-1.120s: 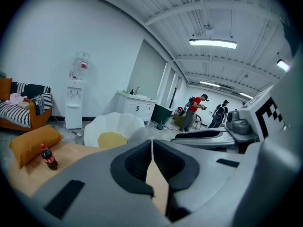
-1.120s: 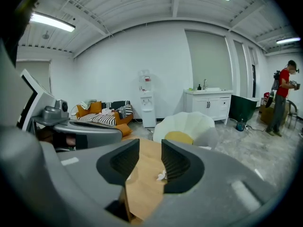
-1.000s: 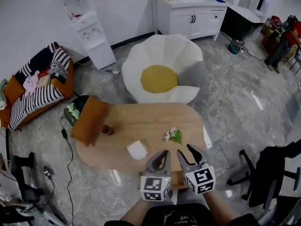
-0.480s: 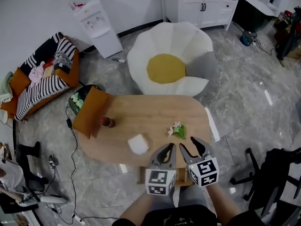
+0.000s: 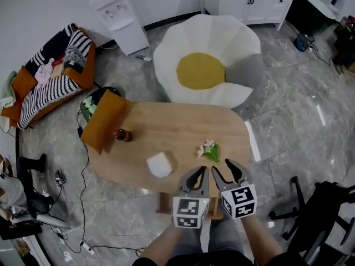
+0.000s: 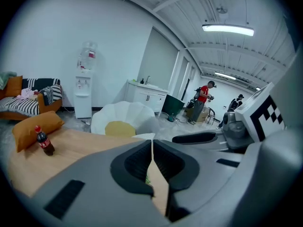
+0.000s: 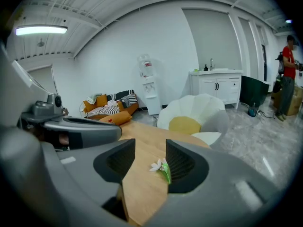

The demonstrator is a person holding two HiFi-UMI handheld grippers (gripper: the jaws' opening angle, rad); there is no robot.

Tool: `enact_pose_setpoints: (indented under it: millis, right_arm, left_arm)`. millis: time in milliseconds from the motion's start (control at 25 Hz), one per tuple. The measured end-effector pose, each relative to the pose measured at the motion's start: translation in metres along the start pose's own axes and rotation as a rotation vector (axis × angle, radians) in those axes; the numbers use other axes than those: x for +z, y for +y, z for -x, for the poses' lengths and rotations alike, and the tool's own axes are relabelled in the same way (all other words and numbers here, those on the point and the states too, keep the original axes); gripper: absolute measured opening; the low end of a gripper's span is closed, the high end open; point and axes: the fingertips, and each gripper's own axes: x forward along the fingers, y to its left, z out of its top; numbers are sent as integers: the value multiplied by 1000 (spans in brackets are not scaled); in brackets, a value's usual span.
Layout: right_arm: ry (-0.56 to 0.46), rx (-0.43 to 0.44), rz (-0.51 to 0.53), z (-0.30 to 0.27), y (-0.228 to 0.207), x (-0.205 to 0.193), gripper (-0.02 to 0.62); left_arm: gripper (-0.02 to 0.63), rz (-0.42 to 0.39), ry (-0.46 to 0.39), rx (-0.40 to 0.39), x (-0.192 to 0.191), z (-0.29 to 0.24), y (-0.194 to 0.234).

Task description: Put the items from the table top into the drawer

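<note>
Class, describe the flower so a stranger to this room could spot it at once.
Find the oval wooden table beside the white and yellow seat. The flower lies near its right end in the head view. Unlike the dark bottle and white block further left, it has pale petals and green leaves.

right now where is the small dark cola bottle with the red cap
In the head view the dark red-capped cola bottle stands at the oval wooden table's left end, next to the orange cushion.
</note>
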Motion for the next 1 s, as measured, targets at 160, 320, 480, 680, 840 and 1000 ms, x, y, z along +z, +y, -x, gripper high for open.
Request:
enact_pose_setpoints:
  millis: [160, 320, 480, 680, 840, 1000]
  right_arm:
    - [21, 9, 7, -15, -8, -13, 195]
    - [29, 6, 1, -32, -18, -23, 207]
    - [42, 1, -8, -47, -28, -35, 209]
    - [73, 5, -13, -65, -37, -55, 213]
    - [101, 19, -12, -80, -43, -71, 221]
    - [121, 15, -12, -95, -52, -85, 232]
  left_arm:
    - [21, 31, 8, 26, -16, -16, 6]
    - [21, 72, -2, 53, -26, -32, 18]
    - [20, 96, 2, 77, -39, -45, 28]
    - [20, 105, 1, 90, -50, -63, 42]
    - [20, 94, 6, 99, -61, -77, 53]
    - [20, 83, 25, 87, -75, -91, 57]
